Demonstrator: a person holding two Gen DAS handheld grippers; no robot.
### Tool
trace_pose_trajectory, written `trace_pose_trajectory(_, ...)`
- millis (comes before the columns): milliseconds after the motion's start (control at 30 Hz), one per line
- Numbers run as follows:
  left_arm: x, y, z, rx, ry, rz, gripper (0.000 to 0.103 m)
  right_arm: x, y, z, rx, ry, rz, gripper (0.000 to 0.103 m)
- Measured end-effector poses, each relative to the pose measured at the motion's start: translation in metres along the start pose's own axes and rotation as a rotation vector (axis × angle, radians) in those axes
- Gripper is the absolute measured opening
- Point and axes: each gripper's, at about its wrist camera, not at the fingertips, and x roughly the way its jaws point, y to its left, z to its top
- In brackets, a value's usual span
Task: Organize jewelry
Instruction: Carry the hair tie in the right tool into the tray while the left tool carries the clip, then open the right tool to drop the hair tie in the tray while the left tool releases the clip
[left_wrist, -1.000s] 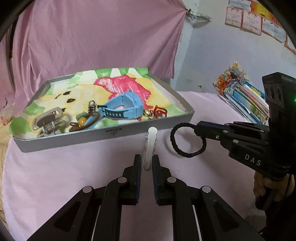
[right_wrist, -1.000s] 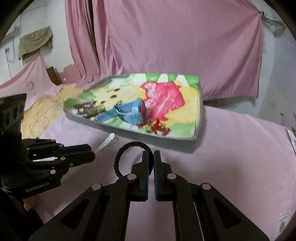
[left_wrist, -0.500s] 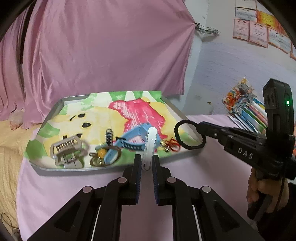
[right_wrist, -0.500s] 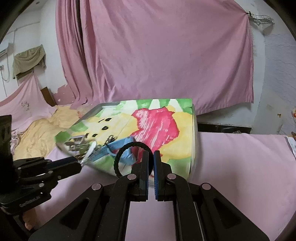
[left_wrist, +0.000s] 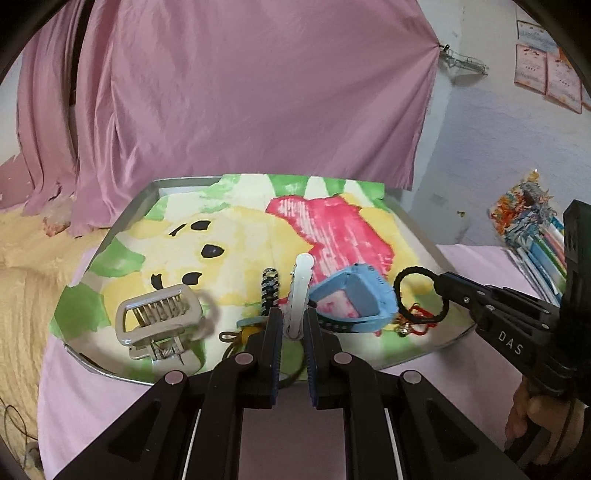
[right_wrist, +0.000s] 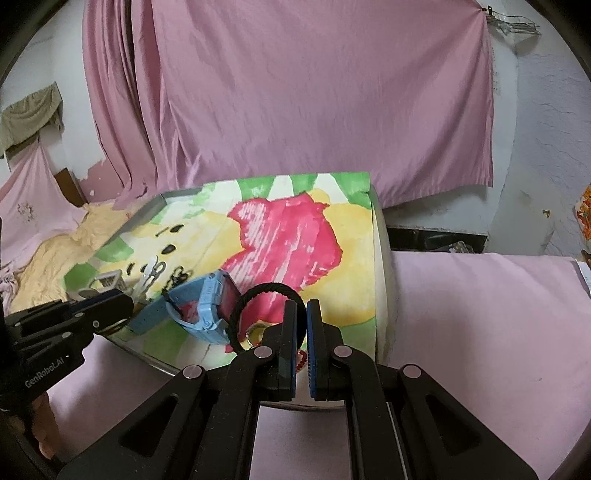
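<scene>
2 tools (left_wrist: 293, 325) (right_wrist: 301, 314) grip hair clip (left_wrist: 301, 291) and hair tie (right_wrist: 258, 295) above tray (left_wrist: 147, 188).

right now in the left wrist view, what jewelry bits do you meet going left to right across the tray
silver hair claw → braided black and white band → white hair clip held in the left gripper → blue watch → black hair tie held over the tray by the right gripper

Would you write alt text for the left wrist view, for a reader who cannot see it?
The left gripper holds a white clip upright over a metal tray lined with a cartoon print. The right gripper holds a black hair tie beside it. A blue watch and claw clip lie in the tray.
</scene>
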Motion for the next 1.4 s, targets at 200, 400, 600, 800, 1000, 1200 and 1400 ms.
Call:
trace_pose_trajectory(200,0.008,0.004,-0.001,-0.013,0.024,0.005,0.011,0.01,0.002,0.0,0.0,0.026,0.001,0.005)
trace_pose_trajectory(400,0.011,0.005,-0.002,-0.015,0.038,0.004,0.011,0.013,0.002,-0.001,0.005,0.039,0.008,0.005)
trace_pose_trajectory(600,0.013,0.006,-0.001,-0.017,0.039,0.002,0.011,0.015,0.002,-0.001,0.01,0.05,0.02,0.005)
trace_pose_trajectory(800,0.012,0.007,-0.001,-0.032,0.034,-0.007,0.011,0.015,0.002,-0.002,0.011,0.055,0.025,0.006)
trace_pose_trajectory(1000,0.01,0.007,0.0,-0.024,0.03,-0.004,0.012,0.013,0.001,-0.004,0.015,0.049,0.023,0.016)
trace_pose_trajectory(1200,0.002,0.005,0.0,-0.017,0.003,-0.01,0.029,0.003,0.001,-0.004,0.015,0.013,0.021,0.036)
trace_pose_trajectory(1400,-0.011,0.006,-0.001,-0.027,-0.047,-0.009,0.044,-0.012,0.0,-0.005,0.027,-0.046,0.034,0.037)
